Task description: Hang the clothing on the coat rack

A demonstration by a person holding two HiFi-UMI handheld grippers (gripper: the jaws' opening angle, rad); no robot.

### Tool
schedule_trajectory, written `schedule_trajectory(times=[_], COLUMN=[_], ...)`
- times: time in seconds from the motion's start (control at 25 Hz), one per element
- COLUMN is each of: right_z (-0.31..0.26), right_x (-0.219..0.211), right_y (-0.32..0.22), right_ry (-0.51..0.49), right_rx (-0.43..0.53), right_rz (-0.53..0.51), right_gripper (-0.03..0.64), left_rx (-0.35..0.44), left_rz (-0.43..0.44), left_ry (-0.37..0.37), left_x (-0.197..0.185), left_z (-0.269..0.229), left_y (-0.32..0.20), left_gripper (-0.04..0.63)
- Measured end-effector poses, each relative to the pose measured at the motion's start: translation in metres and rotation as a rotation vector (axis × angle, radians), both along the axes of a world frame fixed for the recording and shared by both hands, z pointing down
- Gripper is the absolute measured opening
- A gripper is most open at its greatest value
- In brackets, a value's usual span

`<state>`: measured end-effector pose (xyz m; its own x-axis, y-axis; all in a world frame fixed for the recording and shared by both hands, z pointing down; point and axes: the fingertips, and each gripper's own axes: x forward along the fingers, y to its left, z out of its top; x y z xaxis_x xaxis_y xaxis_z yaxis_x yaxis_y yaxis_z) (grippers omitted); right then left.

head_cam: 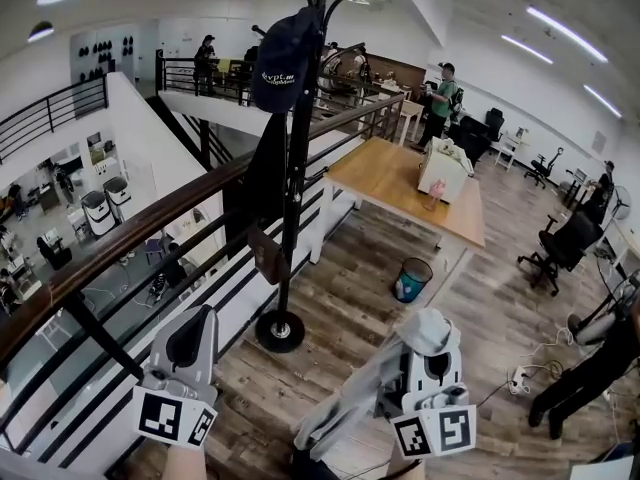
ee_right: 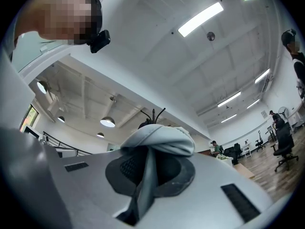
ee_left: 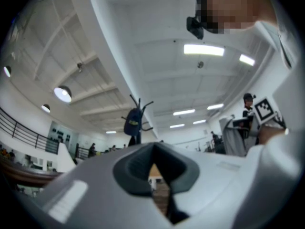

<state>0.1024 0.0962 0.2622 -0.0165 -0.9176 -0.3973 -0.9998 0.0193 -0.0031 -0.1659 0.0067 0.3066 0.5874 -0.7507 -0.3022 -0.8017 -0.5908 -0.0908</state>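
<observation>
The black coat rack [head_cam: 291, 188] stands by the railing, its round base [head_cam: 279, 330] on the wood floor. A navy cap [head_cam: 285, 58] sits on top, and a dark garment [head_cam: 264, 168] and a small brown bag [head_cam: 268, 254] hang lower. My right gripper [head_cam: 432, 340] is shut on a light grey garment [head_cam: 345, 403] that trails down to the left; in the right gripper view the cloth [ee_right: 159, 140] bunches over the right gripper [ee_right: 150, 168]. My left gripper [head_cam: 190, 343] is left of the base. In the left gripper view the left gripper [ee_left: 155, 168] is shut and holds nothing, and the cap [ee_left: 133, 122] shows far ahead.
A dark wooden railing [head_cam: 150, 223] runs diagonally left of the rack, with a drop to a lower floor behind it. A wooden table [head_cam: 385, 178] and a blue bin [head_cam: 411, 279] stand beyond. At the right are an office chair [head_cam: 558, 248], floor cables [head_cam: 525, 373] and a person [head_cam: 590, 373].
</observation>
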Motion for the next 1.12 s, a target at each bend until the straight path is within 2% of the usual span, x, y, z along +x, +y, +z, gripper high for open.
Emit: schedule_trajectory(times=[0.8, 1.12], right_z=[-0.018, -0.021], right_x=[0.094, 0.108], right_y=[-0.180, -0.215], right_ry=[0.028, 0.042], right_rx=[0.044, 0.058], right_rz=[-0.168, -0.189], right_gripper=[0.016, 0.017], left_rx=[0.044, 0.038], left_rz=[-0.112, -0.137], left_ry=[0.007, -0.010], left_x=[0.106, 0.116], left_z=[-0.016, -0.010], left_y=[-0.145, -0.168], left_gripper=[0.005, 0.005])
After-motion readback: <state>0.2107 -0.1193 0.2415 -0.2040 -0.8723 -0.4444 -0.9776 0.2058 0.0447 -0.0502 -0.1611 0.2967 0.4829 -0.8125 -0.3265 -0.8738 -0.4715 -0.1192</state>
